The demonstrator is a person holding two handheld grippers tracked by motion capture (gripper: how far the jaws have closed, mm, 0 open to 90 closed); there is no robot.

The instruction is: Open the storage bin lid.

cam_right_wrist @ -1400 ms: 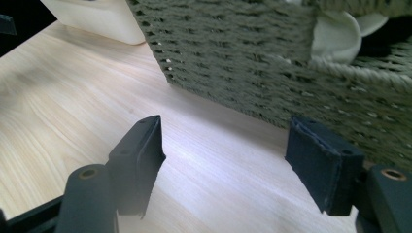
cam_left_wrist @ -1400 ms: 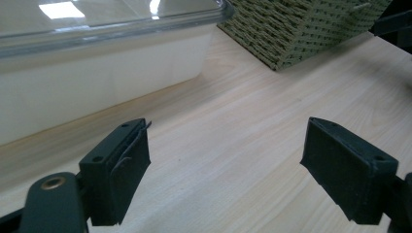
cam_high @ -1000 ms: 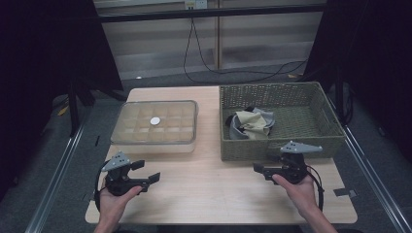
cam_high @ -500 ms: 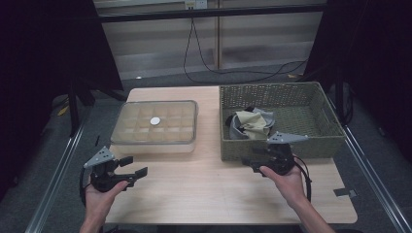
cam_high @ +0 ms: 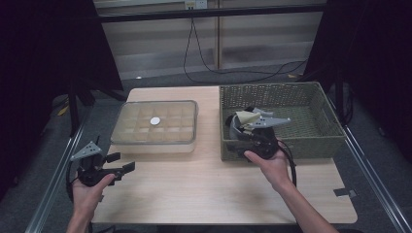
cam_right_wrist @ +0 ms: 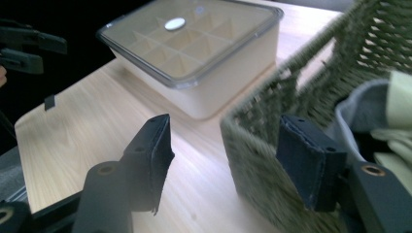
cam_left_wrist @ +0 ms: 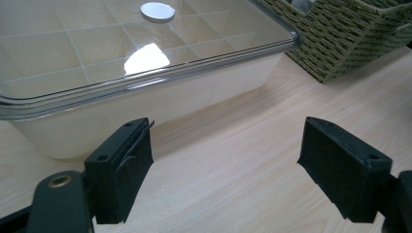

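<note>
Grippers first: my left gripper [cam_high: 119,163] sits at the table's seven o'clock corner, jaws spread wide apart and holding nothing, aimed at the near wall of the clear-lidded cream plastic compartment box [cam_high: 155,127]. In the left gripper view that box [cam_left_wrist: 145,97] lies just ahead at eleven o'clock, its lid closed, a small round silver disc [cam_left_wrist: 157,11] resting on top.

Moving across the pale wooden table [cam_high: 209,194], my right gripper [cam_high: 256,127] hovers at the front left corner of the olive-green woven rectangular basket [cam_high: 311,141]. Its jaws are also apart and empty; in the right gripper view they straddle the basket's near wall [cam_right_wrist: 272,145], one jaw outside, one inside. The bundle of grey and pale yellow-green folded cloths [cam_right_wrist: 384,121] lies inside at three o'clock, just beyond the inner jaw.

To do this reach well, I judge I should lift clear of the wicker rim, swing toward three o'clock, then descend onto the cloth's top fold, keeping the jaws wide until they bracket fabric rather than weave.
</note>
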